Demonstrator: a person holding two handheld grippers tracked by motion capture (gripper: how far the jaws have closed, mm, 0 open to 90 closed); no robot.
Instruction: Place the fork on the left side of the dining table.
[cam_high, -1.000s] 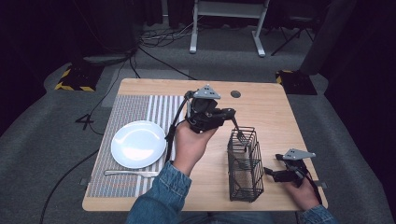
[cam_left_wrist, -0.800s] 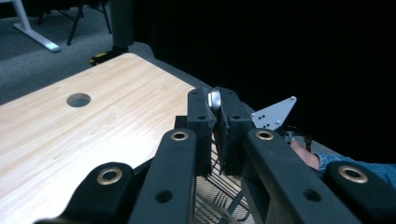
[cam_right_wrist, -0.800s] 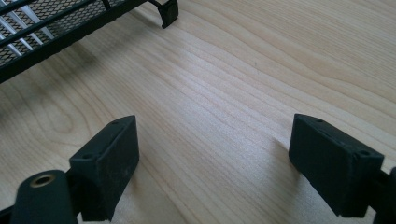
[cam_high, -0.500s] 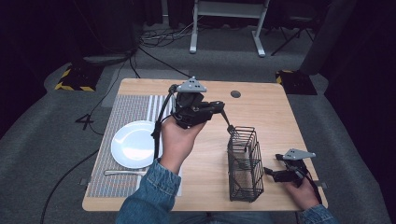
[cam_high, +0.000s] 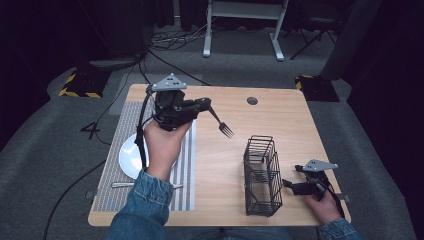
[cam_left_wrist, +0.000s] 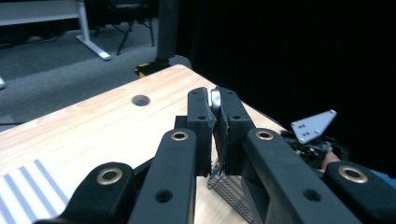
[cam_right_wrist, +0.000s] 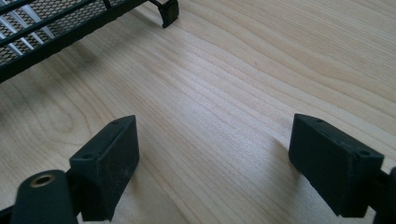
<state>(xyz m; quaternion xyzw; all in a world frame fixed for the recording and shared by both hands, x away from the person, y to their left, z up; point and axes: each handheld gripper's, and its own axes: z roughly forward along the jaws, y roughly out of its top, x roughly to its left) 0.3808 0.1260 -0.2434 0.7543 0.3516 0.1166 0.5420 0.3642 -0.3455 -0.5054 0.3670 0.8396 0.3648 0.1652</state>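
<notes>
Since the earlier frames, the left gripper (cam_high: 206, 104) has carried the fork (cam_high: 221, 124) up and away from the basket (cam_high: 262, 176), leftward to a spot above the placemat's (cam_high: 125, 125) right edge; the right gripper (cam_high: 290, 185) has kept its place.

By size: the desk (cam_high: 285, 125) carries the striped placemat on its left half, with a white plate (cam_high: 129, 155) on it and a piece of cutlery (cam_high: 125, 184) lying in front of the plate. The black wire basket stands upright on the right half, near the front edge. The left gripper hangs in the air, its jaws pressed together on the fork's handle; in the left gripper view the metal handle end (cam_left_wrist: 215, 98) shows pinched between the pads. The fork slants down and to the right, tines lowest, well apart from the basket. The right gripper rests low at the desk's front right, just beside the basket, its jaws spread with bare wood between them (cam_right_wrist: 215, 154).
</notes>
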